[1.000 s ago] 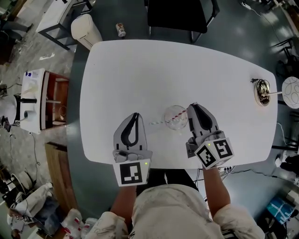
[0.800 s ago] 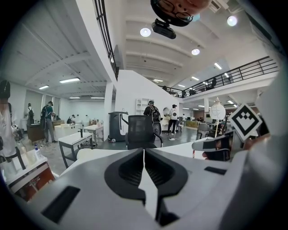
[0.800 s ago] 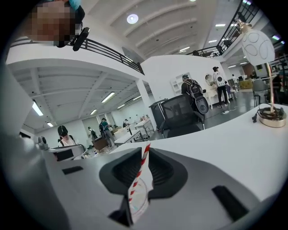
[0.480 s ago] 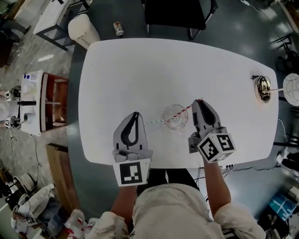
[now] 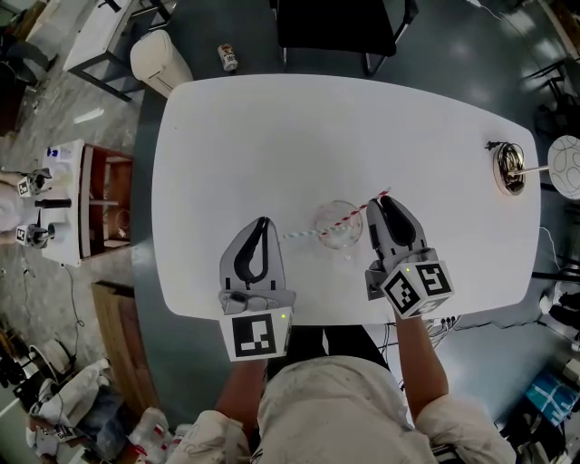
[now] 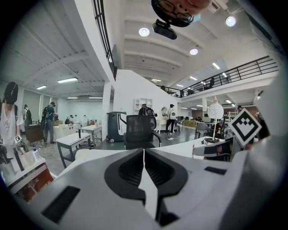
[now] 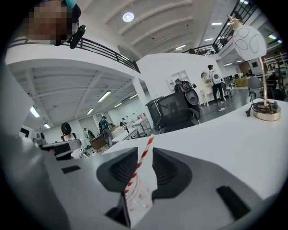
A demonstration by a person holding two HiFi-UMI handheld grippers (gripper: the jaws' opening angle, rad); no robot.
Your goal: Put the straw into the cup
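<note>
Nearest the body, left tongs [image 5: 263,223] lie just inside the worktop [image 5: 299,136] near edge, jaws pressed together with nothing between them. They are left of the cup [image 5: 340,225], apart from it. Right tongs [image 5: 379,204] just right of cup. Jaws have just been opening and now stand wide. The striped straw [image 5: 349,217] is loose between them, slanting across the cup toward left tongs. Beyond both tongs, open worktop runs to the far edge. Lamp base [image 5: 509,169] well right of right tongs, by right edge. Chair [image 5: 337,23] past far edge.
</note>
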